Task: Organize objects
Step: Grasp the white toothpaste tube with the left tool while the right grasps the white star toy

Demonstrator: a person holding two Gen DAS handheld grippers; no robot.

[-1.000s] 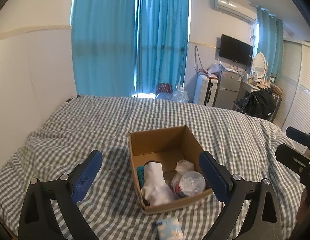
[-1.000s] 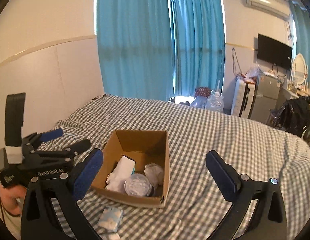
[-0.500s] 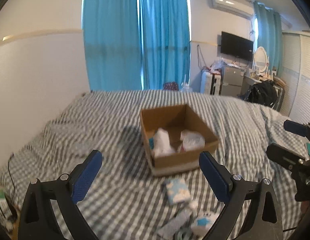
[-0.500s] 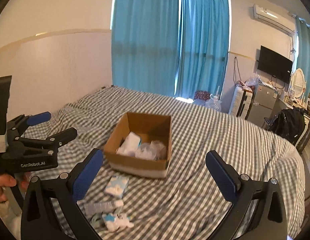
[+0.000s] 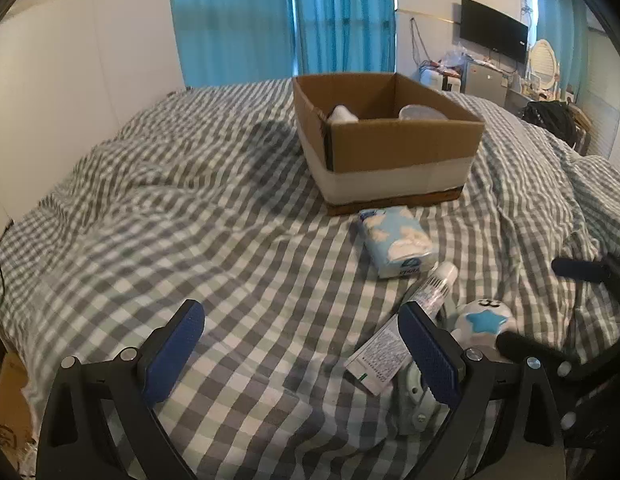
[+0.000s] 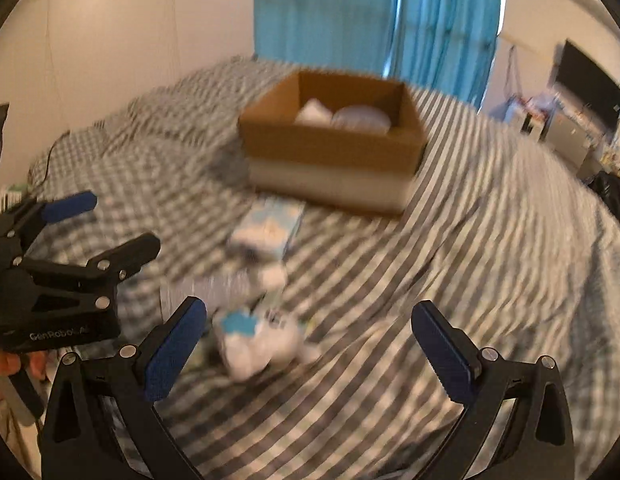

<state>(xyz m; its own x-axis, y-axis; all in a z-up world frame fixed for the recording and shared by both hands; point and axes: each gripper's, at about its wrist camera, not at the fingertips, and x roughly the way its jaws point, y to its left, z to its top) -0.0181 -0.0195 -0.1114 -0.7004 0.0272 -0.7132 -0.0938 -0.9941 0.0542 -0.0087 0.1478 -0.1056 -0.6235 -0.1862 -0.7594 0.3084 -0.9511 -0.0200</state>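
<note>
Still empty, both my wide-open grippers, left [image 5: 302, 352] and right [image 6: 310, 344], could snag the white star-marked toy [image 5: 484, 320] against the white printed tube [image 5: 410, 328] at lower right.

open cardboard box [image 5: 390, 152], white band round its base, upright on the checked bedspread, holding white items. just before it: blue-white tissue pack [image 5: 396, 240], flat tube [image 5: 406, 328], star-marked white toy [image 5: 484, 322].

Wide-open left tool [image 5: 302, 350] hovers over the bedspread [image 5: 198, 216]; tissue pack [image 5: 396, 240] lies before the cardboard box [image 5: 390, 142].
</note>
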